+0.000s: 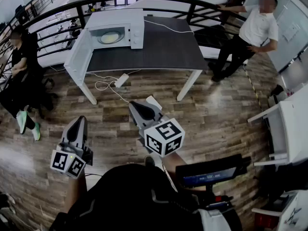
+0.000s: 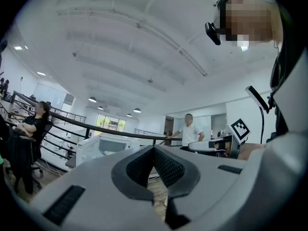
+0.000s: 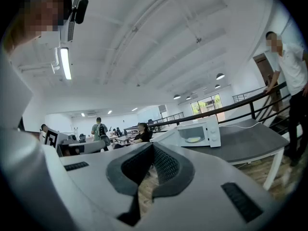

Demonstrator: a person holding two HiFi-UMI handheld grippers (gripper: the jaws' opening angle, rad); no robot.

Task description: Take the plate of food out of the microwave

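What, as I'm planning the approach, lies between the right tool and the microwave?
Head view: wood floor, a white power strip with cable, then the table's front edge.

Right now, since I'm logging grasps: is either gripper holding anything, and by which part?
Nothing is held. The left gripper and the right gripper are both shut and empty; the plate of food sits inside the open microwave.

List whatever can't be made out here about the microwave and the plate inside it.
- Plate: what it holds is too small in the head view and the right gripper view, only a pale yellow patch.
- Microwave controls: too small to read in any view.
- Left gripper view: the left gripper covers the microwave's lower part with its own body; no plate can be made out.
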